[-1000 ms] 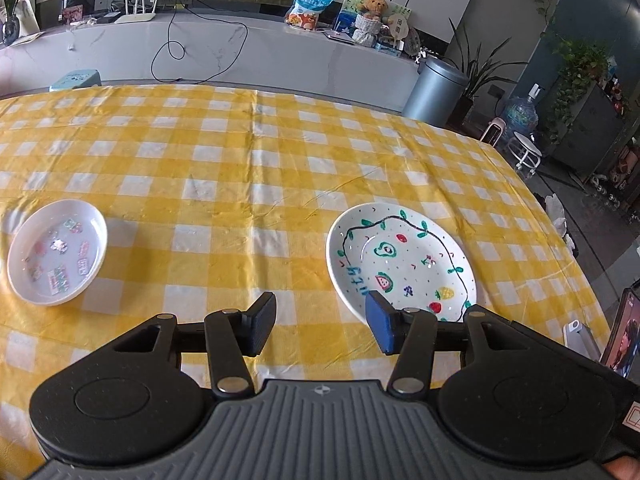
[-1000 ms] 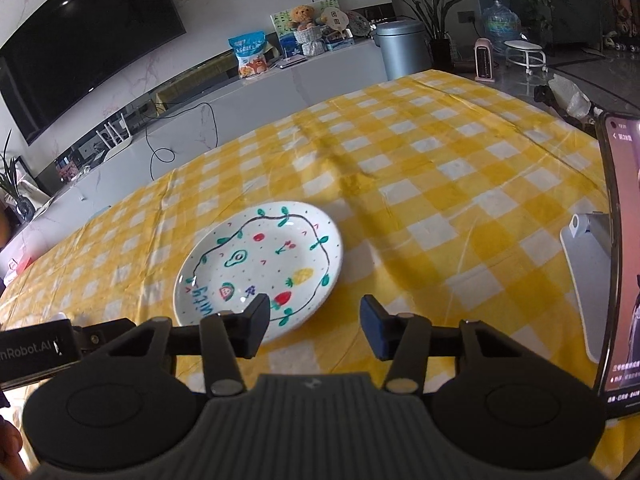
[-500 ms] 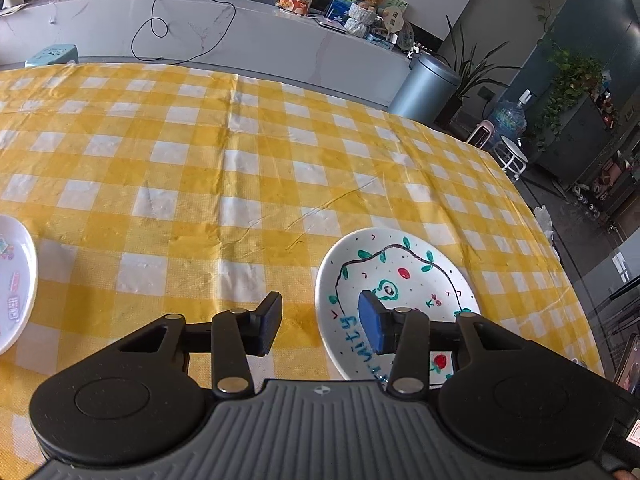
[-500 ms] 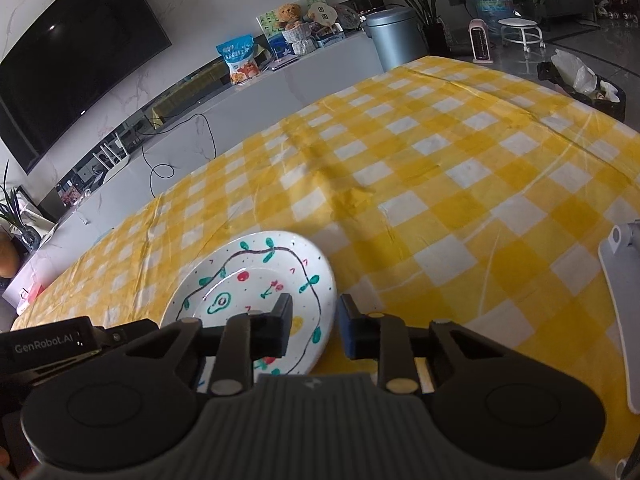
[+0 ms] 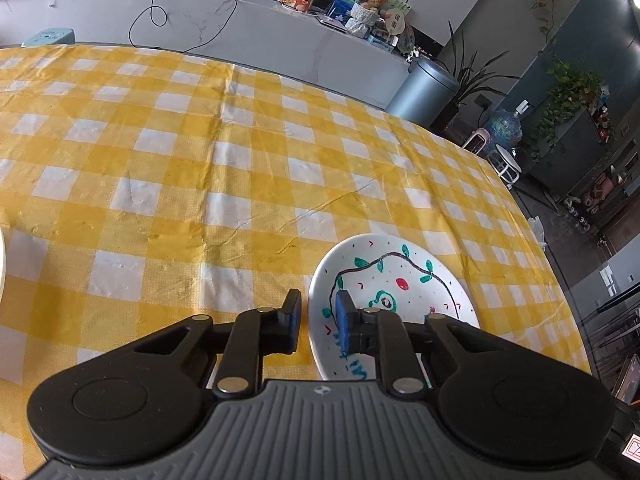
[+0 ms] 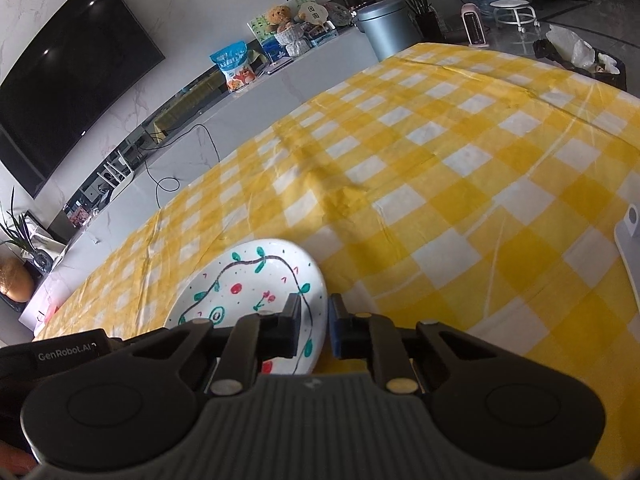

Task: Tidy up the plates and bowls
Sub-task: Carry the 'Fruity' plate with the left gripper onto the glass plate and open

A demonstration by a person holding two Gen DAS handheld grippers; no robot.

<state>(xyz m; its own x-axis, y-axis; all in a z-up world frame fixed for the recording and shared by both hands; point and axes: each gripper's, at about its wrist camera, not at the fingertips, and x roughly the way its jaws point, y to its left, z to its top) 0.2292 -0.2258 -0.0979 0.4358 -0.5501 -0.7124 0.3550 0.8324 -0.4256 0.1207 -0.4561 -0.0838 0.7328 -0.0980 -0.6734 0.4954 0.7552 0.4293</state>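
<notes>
A white plate (image 5: 394, 288) painted with a dark looping line, green leaves, red fruit and an avocado lies on a table (image 5: 168, 168) covered with a yellow and white checked cloth. It sits near the table's near right part, as the left wrist view shows it, with open cloth stretching away to the far edge.

The left tool (image 5: 318, 312) is at the plate's left rim. Its jaws are closing and stand narrow, one finger outside the rim over the cloth, the other over the painted face, so the rim lies between them. Whether the pads already press on the rim I cannot tell.

The right tool (image 6: 314, 318) is at the plate's (image 6: 248, 284) right rim. Its jaws are closing too and stand narrow, the left finger over the painted face, the right one outside the rim, with the rim between them. Here too the contact cannot be told for sure.

At the far left edge of the left wrist view a sliver of another white dish (image 5: 1, 264) shows. At the right edge of the right wrist view, a flat grey stand (image 6: 629, 248) lies on the cloth, well apart from the plate.
</notes>
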